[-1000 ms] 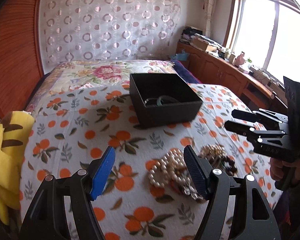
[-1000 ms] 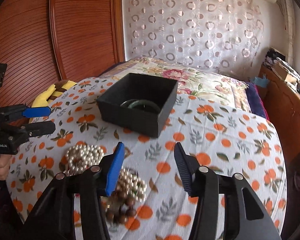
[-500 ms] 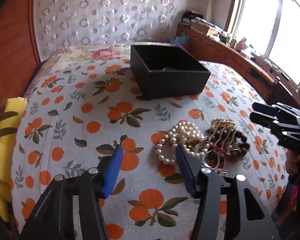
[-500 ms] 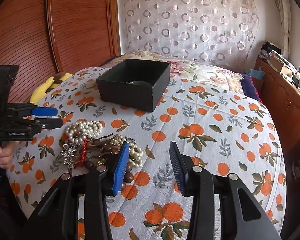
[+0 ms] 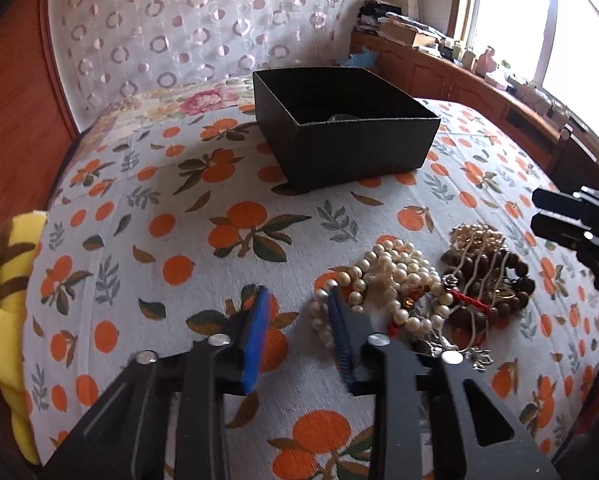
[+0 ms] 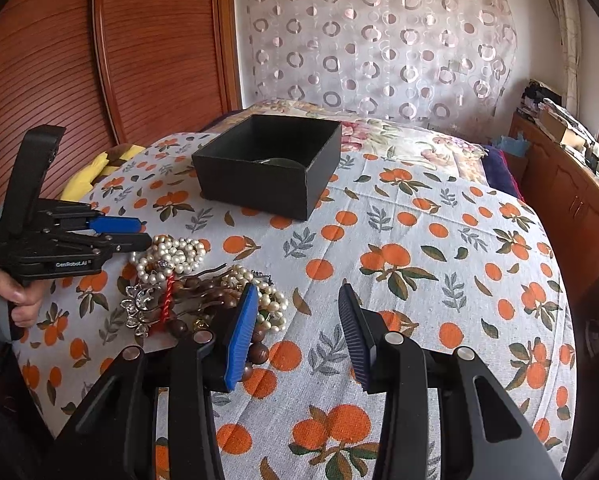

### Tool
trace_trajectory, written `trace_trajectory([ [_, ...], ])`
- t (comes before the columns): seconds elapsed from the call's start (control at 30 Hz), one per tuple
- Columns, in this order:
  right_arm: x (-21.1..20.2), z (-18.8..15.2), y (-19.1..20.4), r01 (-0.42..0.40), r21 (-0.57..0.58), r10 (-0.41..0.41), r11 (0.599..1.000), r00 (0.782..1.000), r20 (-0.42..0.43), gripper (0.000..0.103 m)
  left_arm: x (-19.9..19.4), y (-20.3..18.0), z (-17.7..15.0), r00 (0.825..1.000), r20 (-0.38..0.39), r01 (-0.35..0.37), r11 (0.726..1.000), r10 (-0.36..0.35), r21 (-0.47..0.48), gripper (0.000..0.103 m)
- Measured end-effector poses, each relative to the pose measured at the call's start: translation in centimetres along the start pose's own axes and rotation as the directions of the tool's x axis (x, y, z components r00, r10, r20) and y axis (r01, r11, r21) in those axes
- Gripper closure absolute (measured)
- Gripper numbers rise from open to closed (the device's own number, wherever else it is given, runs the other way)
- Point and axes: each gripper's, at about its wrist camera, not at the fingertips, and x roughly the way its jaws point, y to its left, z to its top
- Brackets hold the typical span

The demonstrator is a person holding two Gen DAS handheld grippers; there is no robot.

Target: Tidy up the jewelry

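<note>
A tangled heap of white pearl strands and brown wooden bead bracelets (image 5: 431,292) lies on an orange-patterned bedspread (image 5: 203,216). The left gripper (image 5: 295,316) hovers low at the heap's edge, jaws narrowed but empty. The right gripper (image 6: 297,316) sits beside the heap, jaws apart, empty. An open black cardboard box (image 6: 267,168) stands farther back.

"GenRoboLAI" — white lettering on the left tool (image 6: 133,232) body
</note>
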Motion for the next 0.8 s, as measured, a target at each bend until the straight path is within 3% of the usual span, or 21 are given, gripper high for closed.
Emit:
trace_trajectory([
  [0.03, 0.0, 0.0, 0.0, 0.000, 0.001, 0.000, 1.000, 1.000, 0.000, 0.059, 0.0, -0.1, 0.0, 1.000, 0.001, -0.002, 1.000, 0.002, 0.008, 0.094],
  [0.07, 0.1, 0.0, -0.1, 0.000, 0.003, 0.000, 1.000, 1.000, -0.001, 0.059, 0.1, 0.0, 0.1, 1.000, 0.001, 0.001, 1.000, -0.001, 0.004, 0.096],
  [0.3, 1.2, 0.1, -0.4, 0.003, 0.001, -0.003, 1.000, 1.000, -0.017, 0.062, -2.3, 1.0, 0.7, 0.996, 0.087, -0.026, 0.998, 0.031, -0.051, 0.096],
  [0.5, 2.6, 0.4, -0.9, -0.003, 0.005, 0.003, 1.000, 0.999, -0.043, 0.066, -6.0, 1.5, 1.6, 0.982, 0.187, -0.026, 0.996, 0.042, -0.088, 0.096],
  [0.8, 3.3, 0.7, 0.4, -0.038, -0.028, 0.037, 0.999, 0.997, -0.064, 0.067, -9.6, 0.7, 2.1, 0.961, 0.273, -0.028, 0.997, 0.048, -0.076, 0.096],
])
